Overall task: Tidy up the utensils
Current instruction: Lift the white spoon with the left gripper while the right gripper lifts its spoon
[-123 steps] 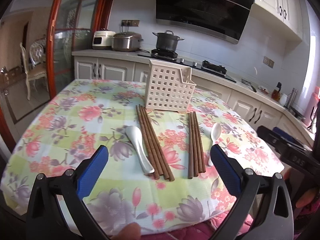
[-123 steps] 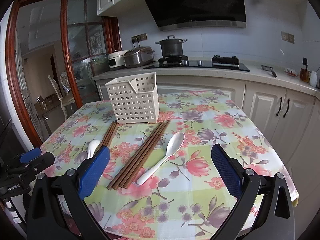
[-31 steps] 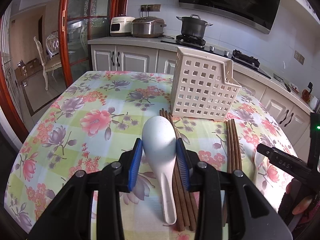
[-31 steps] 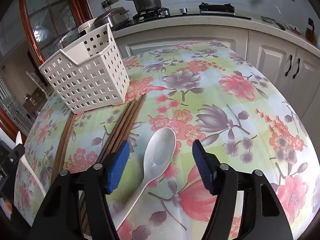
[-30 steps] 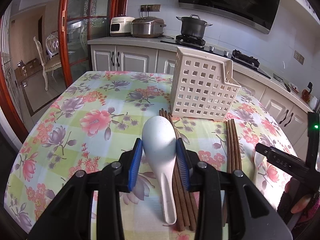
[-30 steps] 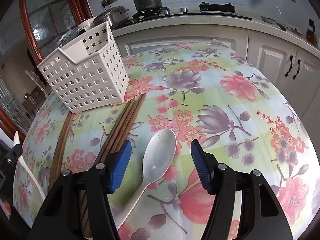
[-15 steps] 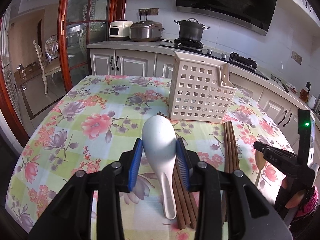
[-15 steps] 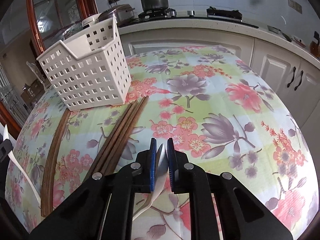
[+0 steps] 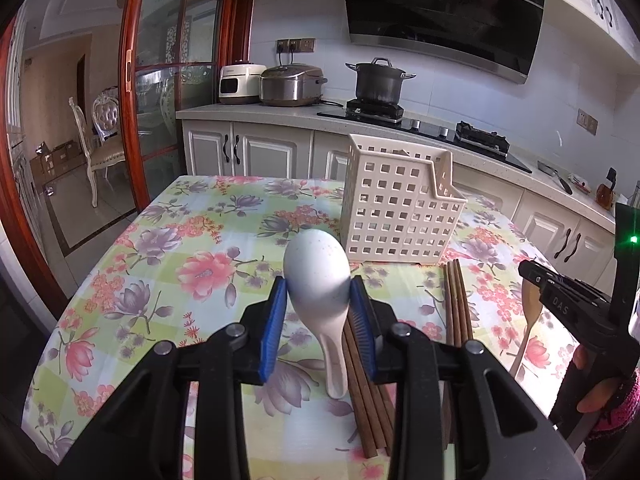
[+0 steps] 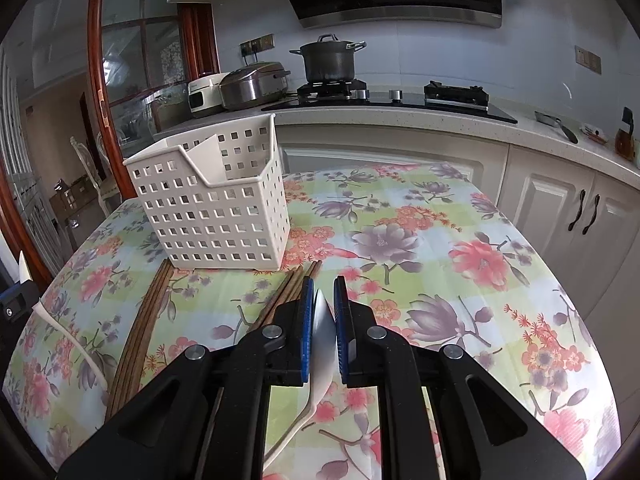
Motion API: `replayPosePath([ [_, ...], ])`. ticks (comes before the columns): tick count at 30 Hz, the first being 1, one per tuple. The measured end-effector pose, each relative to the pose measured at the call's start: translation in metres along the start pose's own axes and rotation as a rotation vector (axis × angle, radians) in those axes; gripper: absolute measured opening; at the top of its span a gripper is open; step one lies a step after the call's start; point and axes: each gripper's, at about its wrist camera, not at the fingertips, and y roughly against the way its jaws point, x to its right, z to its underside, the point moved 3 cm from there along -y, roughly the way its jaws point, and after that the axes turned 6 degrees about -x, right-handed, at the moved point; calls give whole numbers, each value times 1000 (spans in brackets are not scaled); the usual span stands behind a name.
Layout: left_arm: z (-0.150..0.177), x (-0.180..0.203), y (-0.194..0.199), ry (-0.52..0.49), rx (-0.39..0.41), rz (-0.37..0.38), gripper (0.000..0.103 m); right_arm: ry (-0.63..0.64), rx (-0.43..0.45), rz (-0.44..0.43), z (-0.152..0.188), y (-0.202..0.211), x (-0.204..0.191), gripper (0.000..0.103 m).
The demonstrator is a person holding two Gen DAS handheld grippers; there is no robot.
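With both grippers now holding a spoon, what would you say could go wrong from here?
1. The right gripper pinches its white ceramic spoon edge-on, on the thin bowl; it might pivot or slip.
2. The left gripper clamps the other white spoon across its rounded bowl, which could squirt out.
3. Both heading for the white perforated plastic basket, they might collide.

The only readable lettering is "DAS", in pale capitals on the black body of the right hand-held gripper point(image 9: 568, 300) in the left wrist view. The small print on the white cooker point(image 9: 240, 83) is too small to read.
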Motion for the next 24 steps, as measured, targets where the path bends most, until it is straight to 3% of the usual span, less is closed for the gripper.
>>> replayPosePath([
  [9, -6, 2, 5, -17, 19, 7, 25, 41, 59, 4, -17, 9, -9, 12],
  [10, -8, 2, 5, -20, 21, 9, 19, 47, 69, 6, -21, 11, -11, 12],
  [11, -10, 2, 5, -22, 19, 15, 4, 54, 77, 8, -25, 12, -12, 12],
  [18, -14, 0, -14, -8, -28, 48, 1, 65, 98, 2, -35, 12, -21, 12],
  [21, -8, -6, -28, 18, -76, 45, 11, 71, 83, -6, -31, 10, -23, 12],
  [23, -4, -11, -37, 29, -100, 34, 35, 73, 64, -10, -28, 6, -23, 12],
  [24, -1, -14, -41, 37, -106, 20, 38, 71, 58, -11, -27, 4, -22, 12],
])
